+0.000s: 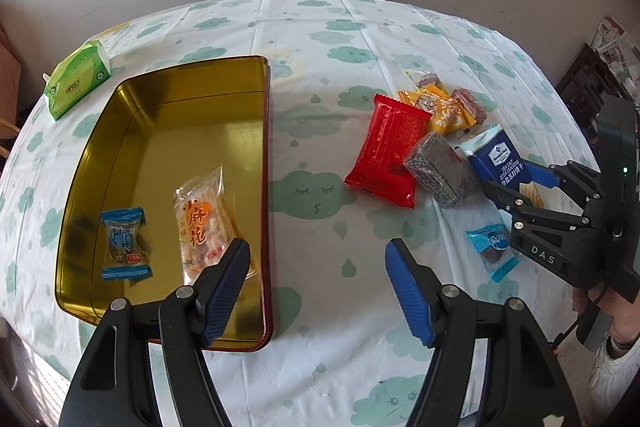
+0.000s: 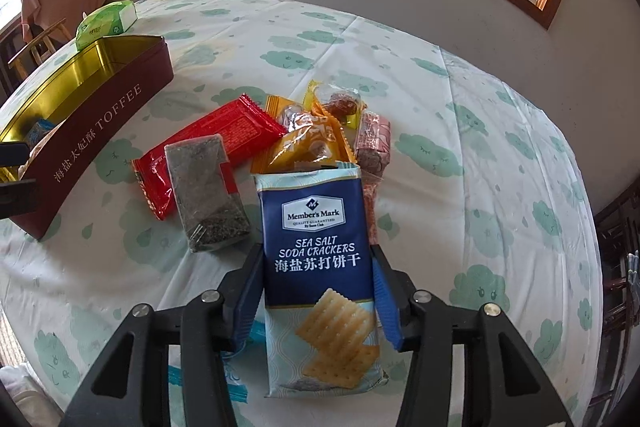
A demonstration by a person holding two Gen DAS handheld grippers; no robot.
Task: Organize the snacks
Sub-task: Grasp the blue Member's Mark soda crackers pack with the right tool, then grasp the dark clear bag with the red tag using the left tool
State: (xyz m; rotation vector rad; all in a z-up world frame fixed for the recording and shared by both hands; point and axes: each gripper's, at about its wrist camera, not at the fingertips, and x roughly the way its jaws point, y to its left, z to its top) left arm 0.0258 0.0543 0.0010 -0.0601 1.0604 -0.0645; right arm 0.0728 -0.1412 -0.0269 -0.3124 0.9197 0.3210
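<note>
Blue soda-cracker packet lower centre of right wrist view, flat on cloud-print tablecloth, between pads of right gripper, both pads against its edges: grasping. Left gripper released, empty, one finger over gold-lined rectangular tin at frame left. Red wrapper centre-right.

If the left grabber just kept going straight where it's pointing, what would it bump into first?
Probably the bare tablecloth, just right of the tin. The left gripper is open and empty, though depth is hard to judge.
</note>
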